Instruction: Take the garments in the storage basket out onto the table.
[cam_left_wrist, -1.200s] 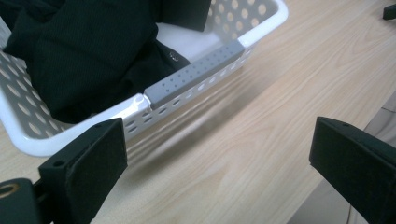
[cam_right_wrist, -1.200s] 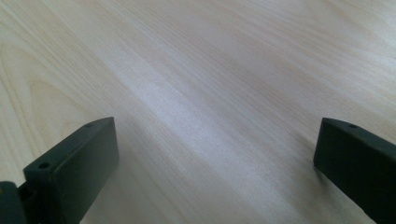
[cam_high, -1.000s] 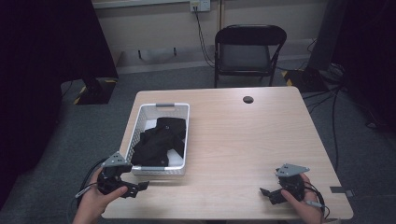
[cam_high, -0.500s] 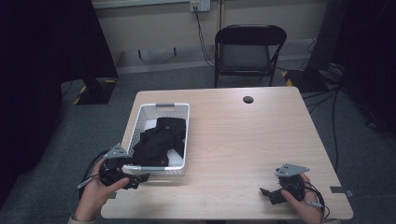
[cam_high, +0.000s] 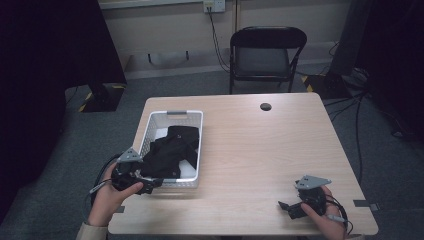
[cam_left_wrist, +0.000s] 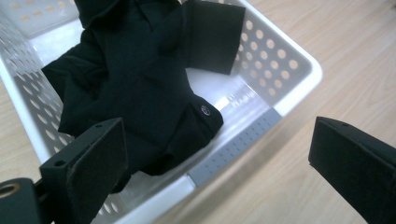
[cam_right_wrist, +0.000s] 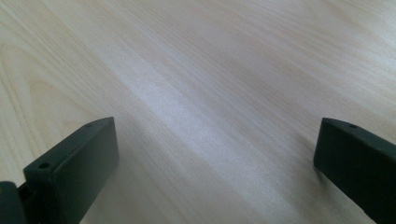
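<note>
A dim room with grey carpet; a black folding metal chair (cam_high: 267, 52) stands beyond a light wooden rectangular table (cam_high: 270, 150). On the table, toward its left side, sits a white perforated plastic basket (cam_high: 196, 150) holding a crumpled black fabric garment (cam_high: 167, 152).

Progress, as judged: the work is at its start. The garment lies wholly inside the basket, bunched toward the basket's near end, with one flat panel reaching toward the far wall. Nothing has been lifted out; the grasp and removal remain to be done.

The left gripper (cam_left_wrist: 219, 158) is at the basket's near corner, jaws spread wide and empty. In the left gripper view one jaw stands over the garment's near fold, the other outside the basket rim above bare table. The garment sits just ahead of and below the jaws, not yet touched as far as can be seen.

The right gripper (cam_high: 295, 207) rests well to the right of the basket, jaws wide apart, holding nothing.
</note>
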